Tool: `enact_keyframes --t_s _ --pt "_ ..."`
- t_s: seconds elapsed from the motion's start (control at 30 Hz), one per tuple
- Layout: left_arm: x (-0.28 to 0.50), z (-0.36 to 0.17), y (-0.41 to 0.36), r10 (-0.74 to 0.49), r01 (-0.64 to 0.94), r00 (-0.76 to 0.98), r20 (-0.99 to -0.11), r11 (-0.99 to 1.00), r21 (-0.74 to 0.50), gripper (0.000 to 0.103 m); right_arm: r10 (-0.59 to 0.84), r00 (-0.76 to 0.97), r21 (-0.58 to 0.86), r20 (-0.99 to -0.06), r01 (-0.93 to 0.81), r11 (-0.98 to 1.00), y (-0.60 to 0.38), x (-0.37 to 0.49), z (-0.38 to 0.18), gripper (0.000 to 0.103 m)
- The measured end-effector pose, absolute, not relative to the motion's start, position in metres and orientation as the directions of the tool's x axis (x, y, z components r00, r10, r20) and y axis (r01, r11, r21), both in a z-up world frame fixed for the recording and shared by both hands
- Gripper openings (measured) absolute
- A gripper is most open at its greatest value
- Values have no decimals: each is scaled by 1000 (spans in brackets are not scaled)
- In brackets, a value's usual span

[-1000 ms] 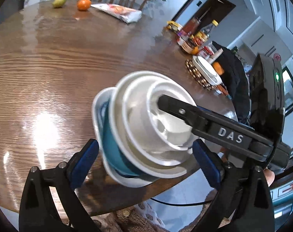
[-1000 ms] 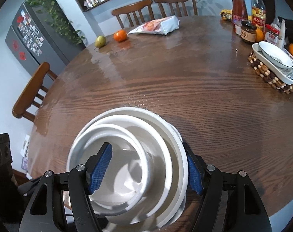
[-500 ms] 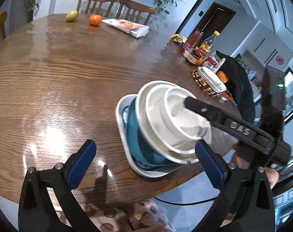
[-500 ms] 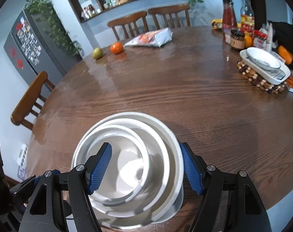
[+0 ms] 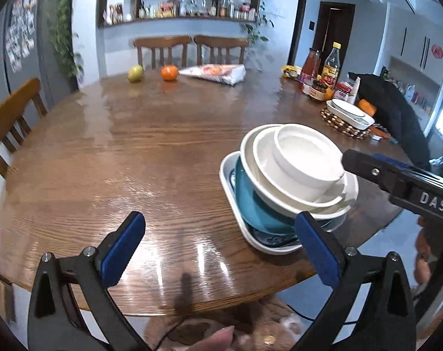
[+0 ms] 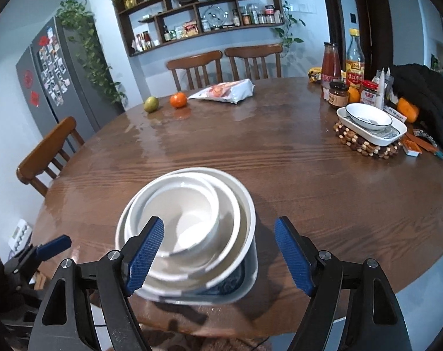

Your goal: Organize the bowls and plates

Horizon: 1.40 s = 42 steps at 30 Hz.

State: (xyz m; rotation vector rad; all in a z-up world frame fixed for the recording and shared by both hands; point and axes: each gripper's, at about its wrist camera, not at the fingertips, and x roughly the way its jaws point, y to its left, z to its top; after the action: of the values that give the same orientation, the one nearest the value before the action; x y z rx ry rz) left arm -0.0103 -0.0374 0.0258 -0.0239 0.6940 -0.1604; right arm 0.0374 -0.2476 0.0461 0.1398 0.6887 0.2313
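Observation:
A stack of dishes stands near the table's front edge: a small white bowl [image 5: 306,158] nested in two wider white bowls, over a teal bowl [image 5: 250,201], all on a white rectangular dish [image 5: 230,181]. My left gripper [image 5: 218,242] is open and empty over bare wood, with the stack just right of it. In the right wrist view the stack [image 6: 192,228] sits ahead of my right gripper [image 6: 218,251]. Its jaws are opening; the left pad overlaps the rim in the picture, the right pad stands clear. The right gripper's finger [image 5: 397,175] reaches in beside the top bowl.
A white bowl in a rectangular dish [image 6: 370,125] rests on a beaded trivet at the right, by bottles and jars [image 6: 338,87] and a black bag [image 6: 420,93]. A pear [image 6: 151,103], an orange [image 6: 179,99] and a snack bag [image 6: 224,90] lie at the far side. Chairs ring the table [image 5: 133,152].
Both grippers have drawn back from the stack. The left one swung left and tilted up, so the stack now sits to its right. The right jaws have widened off the bowls.

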Motion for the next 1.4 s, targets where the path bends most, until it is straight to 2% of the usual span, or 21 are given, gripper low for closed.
enact_keyframes --t_s 0.13,0.3,0.43,0.53,0.63,1.4 --pt "-15 23 -34 -153 129 772 -617 988 -84 102 233 774 179 -589 -157 971 -247 21 41 85" --pt "-18 15 -33 -113 97 768 -631 993 -61 102 231 783 180 -578 -154 972 -245 9 32 86" --pt "-22 7 -32 -81 60 763 -641 997 -55 102 175 831 130 -529 -124 984 -243 -7 28 86" --pt "-24 4 -33 -53 48 761 -646 999 -25 102 211 831 146 -515 -158 977 -242 -15 24 86" --pt "-27 1 -33 -41 45 760 -648 999 -10 102 242 823 146 -514 -194 970 -239 -21 19 86" --pt "-37 -12 -34 -50 67 723 -689 998 -1 102 225 812 78 -539 -217 973 -227 -34 5 86"
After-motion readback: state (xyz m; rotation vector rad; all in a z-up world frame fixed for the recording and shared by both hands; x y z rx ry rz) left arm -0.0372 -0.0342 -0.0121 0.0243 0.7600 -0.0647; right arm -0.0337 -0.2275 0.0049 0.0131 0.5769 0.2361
